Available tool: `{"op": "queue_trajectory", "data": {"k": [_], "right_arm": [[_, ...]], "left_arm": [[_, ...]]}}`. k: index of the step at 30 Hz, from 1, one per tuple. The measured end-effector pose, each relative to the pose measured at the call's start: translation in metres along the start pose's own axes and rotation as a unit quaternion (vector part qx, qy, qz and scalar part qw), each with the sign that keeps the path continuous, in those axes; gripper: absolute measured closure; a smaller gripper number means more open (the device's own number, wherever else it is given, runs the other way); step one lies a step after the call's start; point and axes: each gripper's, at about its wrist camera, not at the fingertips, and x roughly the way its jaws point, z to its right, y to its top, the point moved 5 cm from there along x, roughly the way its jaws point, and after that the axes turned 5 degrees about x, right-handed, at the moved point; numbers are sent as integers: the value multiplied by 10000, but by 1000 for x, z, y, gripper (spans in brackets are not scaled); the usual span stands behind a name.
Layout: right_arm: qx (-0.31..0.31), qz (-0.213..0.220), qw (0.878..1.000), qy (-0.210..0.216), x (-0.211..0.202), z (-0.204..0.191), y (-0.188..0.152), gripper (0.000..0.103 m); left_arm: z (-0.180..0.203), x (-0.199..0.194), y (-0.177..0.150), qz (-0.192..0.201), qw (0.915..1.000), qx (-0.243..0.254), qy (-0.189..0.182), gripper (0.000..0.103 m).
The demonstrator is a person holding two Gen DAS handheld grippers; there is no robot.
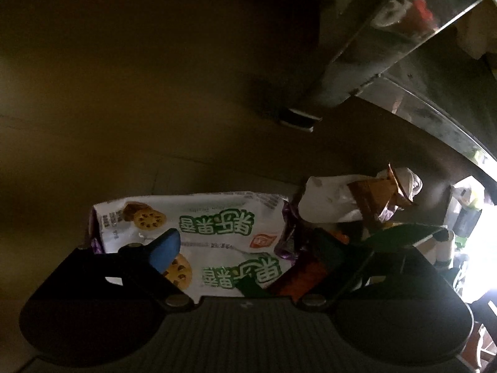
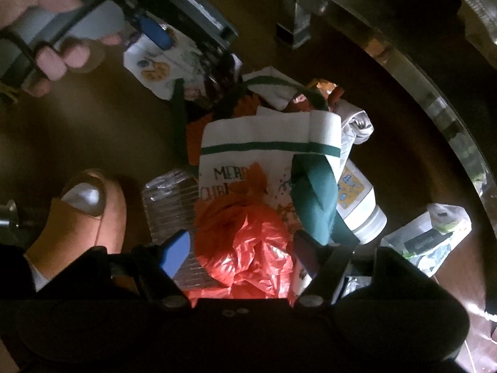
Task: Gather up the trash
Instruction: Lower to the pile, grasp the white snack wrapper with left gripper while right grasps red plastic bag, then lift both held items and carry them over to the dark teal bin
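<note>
Down between the right gripper's (image 2: 242, 251) parted jaws lay a crumpled red plastic bag (image 2: 248, 248), not pinched by either blue pad (image 2: 175, 253). It sat against a white tote bag (image 2: 264, 155) with a green stripe and green handle (image 2: 313, 199), printed with a Christmas greeting. A clear plastic bottle (image 2: 164, 205) lay just left of the tote, a white bottle (image 2: 360, 205) just right of it, and a clear bag of scraps (image 2: 431, 236) sat farther right on the brown floor (image 2: 93, 130).

The left gripper (image 1: 248, 248) also stood open, its blue pad (image 1: 166, 248) over a white cookie wrapper (image 1: 198, 220) lying between the jaws; the other finger was lost behind the tote's dark green handle (image 1: 400, 233). Crumpled brown and white wrappers (image 1: 366, 199) lay beyond. A metal table leg (image 1: 341, 84) rose behind them.
</note>
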Motion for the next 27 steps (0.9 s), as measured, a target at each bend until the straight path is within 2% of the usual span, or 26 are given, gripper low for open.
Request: {"op": "queue_trajectory", "data": {"k": [4,7,10,16,17,19,20,21,22,27], "right_arm": [[-37,-19,10000,-2,5,-1,3,31],[-103,18,9999,-51,5,-1,3,31],[-82,-46,9999,-62,10,0,2,32],[-100,-8,9999,-120,12,-2,2,32],[-115,4,9999,-126,13,-2,2,32],[-155,-3,9998,-134,15,-2,1,33],[-178,-5,9998,-124,16,-3,1,35],[-199,-8,9997,-113,17,-4,1,43],[-215,-21,9997,-95,19,-5,1,52],[-172,-5,9996,-221,22,-6,4,53]], "left_arm": [[-14,-18,-3,190,9987,-245,-408,12],[-29,-30,-8,304,9982,-393,-328,12],[-27,-27,-8,307,9988,-224,-311,12],[11,-7,1,199,9990,356,-192,12],[13,-3,2,151,9989,420,-132,15],[15,3,1,32,9992,401,-55,39],[11,5,-2,-58,9995,311,-55,43],[9,8,-3,-144,9996,227,-56,49],[8,10,-4,-185,9997,172,-60,51],[6,9,-5,-135,9998,158,14,60]]}}
